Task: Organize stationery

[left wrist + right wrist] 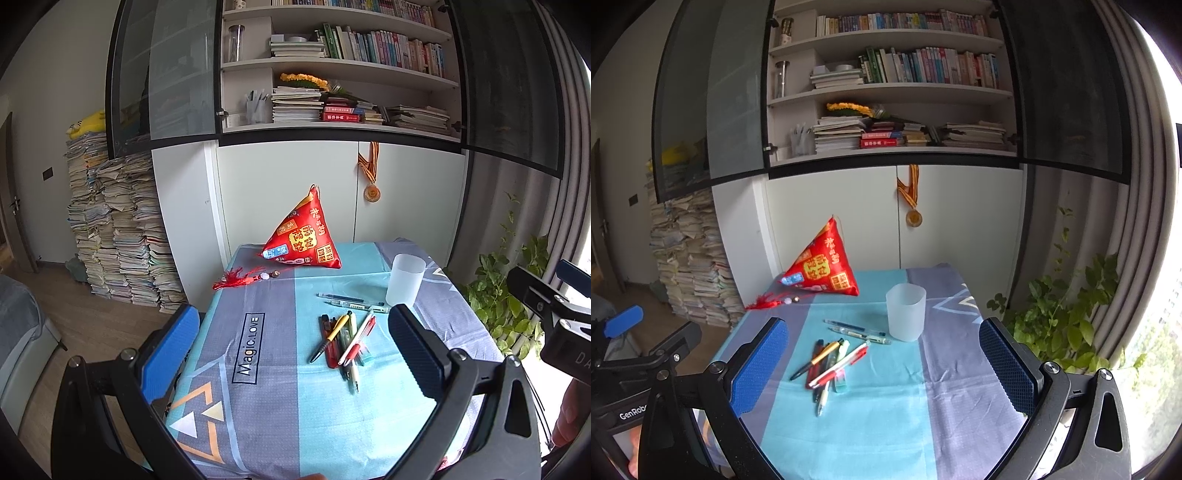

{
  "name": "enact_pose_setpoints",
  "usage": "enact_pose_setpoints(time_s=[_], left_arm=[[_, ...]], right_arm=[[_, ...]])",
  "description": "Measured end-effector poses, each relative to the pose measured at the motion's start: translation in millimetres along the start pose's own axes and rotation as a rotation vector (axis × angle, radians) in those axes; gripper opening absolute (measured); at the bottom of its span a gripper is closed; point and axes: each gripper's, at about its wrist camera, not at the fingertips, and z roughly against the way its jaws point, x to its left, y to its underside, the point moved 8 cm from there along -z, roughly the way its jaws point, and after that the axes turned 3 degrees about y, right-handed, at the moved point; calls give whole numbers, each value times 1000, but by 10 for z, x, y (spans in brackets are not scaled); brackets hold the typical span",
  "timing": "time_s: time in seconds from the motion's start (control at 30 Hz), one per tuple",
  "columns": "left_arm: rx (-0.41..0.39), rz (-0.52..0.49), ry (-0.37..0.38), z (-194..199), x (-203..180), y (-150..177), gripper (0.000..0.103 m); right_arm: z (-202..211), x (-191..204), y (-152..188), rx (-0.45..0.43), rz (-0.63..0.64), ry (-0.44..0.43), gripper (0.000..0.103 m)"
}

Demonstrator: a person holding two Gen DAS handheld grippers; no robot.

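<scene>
Presently we are holding the left gripper (295, 354) and right gripper (882, 365) wide apart, empty; pens (831, 363) are lying near the frosted cup (906, 312).

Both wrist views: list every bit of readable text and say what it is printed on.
"Magic.LOVE": boxed on the tablecloth.
"GenRob", cut off: on the left gripper's body.
"DA", cut off: on the right gripper's body.
Red pouch: Chinese characters, not legible.
Book spines, pens: too small.

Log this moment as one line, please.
stage: pre-grasp | left gripper: open, empty | right gripper: open, empty | pens: loose on tablecloth | cup: upright, no pens visible inside
</scene>
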Motion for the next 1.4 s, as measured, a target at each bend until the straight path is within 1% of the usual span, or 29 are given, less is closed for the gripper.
enact_pose_setpoints(time_s=[0.3, 0.43, 0.53, 0.63, 0.8, 1.17, 1.4], left_arm=[[13, -11, 4, -100, -15, 10, 102], [17, -32, 9, -144, -65, 32, 102], [12, -36, -2, -160, -55, 40, 102], [22, -29, -8, -200, -38, 59, 102], [48, -20, 3, -289, -38, 74, 102], [42, -28, 4, -325, -45, 66, 102], [48, -26, 8, -373, -43, 80, 102]], right_arm=[[-75, -24, 19, 0, -11, 7, 103], [-202, -35, 61, 20, -15, 12, 103], [-246, -49, 84, 32, -16, 13, 103], [-253, -57, 96, 33, -17, 13, 103], [-328, -89, 141, 44, -25, 17, 103], [-393, -88, 119, 32, -6, 21, 103], [-444, -67, 172, 61, -5, 16, 103]])
